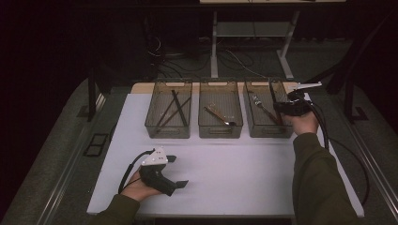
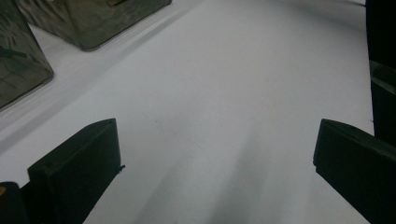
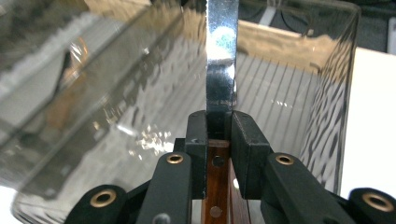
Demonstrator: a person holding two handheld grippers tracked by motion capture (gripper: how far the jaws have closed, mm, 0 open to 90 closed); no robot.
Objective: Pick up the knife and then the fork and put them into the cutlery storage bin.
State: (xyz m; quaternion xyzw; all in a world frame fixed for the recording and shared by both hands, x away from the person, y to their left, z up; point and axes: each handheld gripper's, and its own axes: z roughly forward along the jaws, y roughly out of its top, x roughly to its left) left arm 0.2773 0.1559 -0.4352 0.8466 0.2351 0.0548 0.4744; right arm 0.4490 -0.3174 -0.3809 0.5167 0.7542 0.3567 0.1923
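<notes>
Right gripper (image 3: 218, 135): fingers (image 3: 247, 144) clamped on knife (image 3: 220, 70), wooden handle, blade up, over rightmost bin (image 1: 263, 129). Left gripper (image 2: 215, 158): fingers wide apart, nothing held, above white desk (image 2: 224, 93).

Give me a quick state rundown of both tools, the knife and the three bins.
Left tool: open, holding nothing, low over the white table.
Right tool: shut on the knife.
Knife: held where blade meets wooden handle, blade pointing into the right bin.
Left bin: upright, holds dark sticks.
Middle bin: upright, holds utensils.
Right bin: upright, holds a utensil.
</notes>
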